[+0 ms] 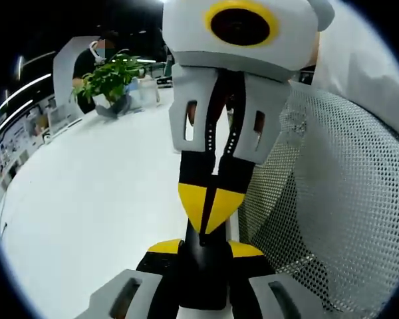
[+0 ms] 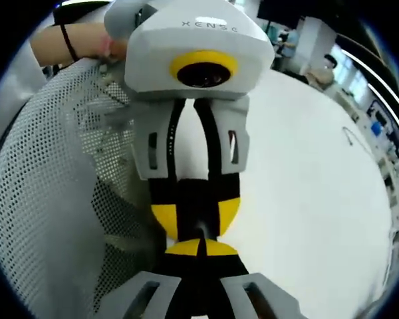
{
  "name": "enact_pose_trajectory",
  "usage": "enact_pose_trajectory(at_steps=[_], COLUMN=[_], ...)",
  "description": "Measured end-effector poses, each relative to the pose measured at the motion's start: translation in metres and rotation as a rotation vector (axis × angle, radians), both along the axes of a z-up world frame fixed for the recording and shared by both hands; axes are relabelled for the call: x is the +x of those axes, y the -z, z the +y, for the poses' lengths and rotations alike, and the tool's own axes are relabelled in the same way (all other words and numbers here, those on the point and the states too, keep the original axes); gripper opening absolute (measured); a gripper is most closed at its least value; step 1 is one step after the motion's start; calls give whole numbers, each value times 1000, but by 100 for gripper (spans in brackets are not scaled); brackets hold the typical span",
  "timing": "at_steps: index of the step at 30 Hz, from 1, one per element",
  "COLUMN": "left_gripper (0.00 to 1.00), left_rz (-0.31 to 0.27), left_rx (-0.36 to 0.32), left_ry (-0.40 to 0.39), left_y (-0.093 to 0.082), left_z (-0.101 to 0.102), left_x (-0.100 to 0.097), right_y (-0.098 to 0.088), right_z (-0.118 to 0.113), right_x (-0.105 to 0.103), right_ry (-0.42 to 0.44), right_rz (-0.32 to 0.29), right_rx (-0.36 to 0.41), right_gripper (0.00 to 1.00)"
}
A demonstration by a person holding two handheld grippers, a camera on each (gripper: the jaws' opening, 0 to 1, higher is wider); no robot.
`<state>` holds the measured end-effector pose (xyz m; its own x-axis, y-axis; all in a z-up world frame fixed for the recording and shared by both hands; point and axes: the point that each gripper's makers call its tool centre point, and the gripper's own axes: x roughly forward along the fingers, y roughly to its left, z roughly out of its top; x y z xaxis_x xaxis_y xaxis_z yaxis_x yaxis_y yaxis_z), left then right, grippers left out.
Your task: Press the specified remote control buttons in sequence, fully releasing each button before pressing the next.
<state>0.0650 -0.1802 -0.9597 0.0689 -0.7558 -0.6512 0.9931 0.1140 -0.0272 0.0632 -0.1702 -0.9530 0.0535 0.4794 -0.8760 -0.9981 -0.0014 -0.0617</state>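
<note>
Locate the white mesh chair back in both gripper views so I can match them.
Left gripper view: the white mesh chair back runs along the right side.
Right gripper view: it runs along the left side.
Shared landmark: the white surface, opposite the mesh in both.

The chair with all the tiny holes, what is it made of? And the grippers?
The chair looks like white woven mesh fabric: light shows through its small, even holes. The right gripper, facing the left gripper, looks like hard plastic, matte grey-white with black and yellow tips; its smooth moulded shape suggests that.
</note>
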Motion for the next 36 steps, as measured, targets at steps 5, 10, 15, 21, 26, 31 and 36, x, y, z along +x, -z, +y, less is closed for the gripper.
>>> enact_pose_trajectory(at_steps=[5,10,15,21,26,31,36], left_gripper=[24,24,24,24,24,24,24], left_rz=[0,-1,0,-4,-6,-7,-6], left_rx=[1,3,3,6,9,7,7], left_ry=[1,3,3,-7,-11,-10,-9], left_y=[0,0,0,1,1,0,1], left_z=[0,0,0,1,2,2,2], left_x=[0,0,0,2,2,3,3], right_y=[0,1,3,4,2,1,1], right_z=[1,2,4,4,4,4,8], right_x=[-1,-1,-2,0,2,2,-2], right_ry=[-33,-151,-208,-160,-98,-86,-129], right_rz=[-9,-52,-89,-141,-140,-114,-122], right_rx=[-13,-57,-107,-108,-40,15,7], right_gripper=[0,0,0,0,0,0,0])
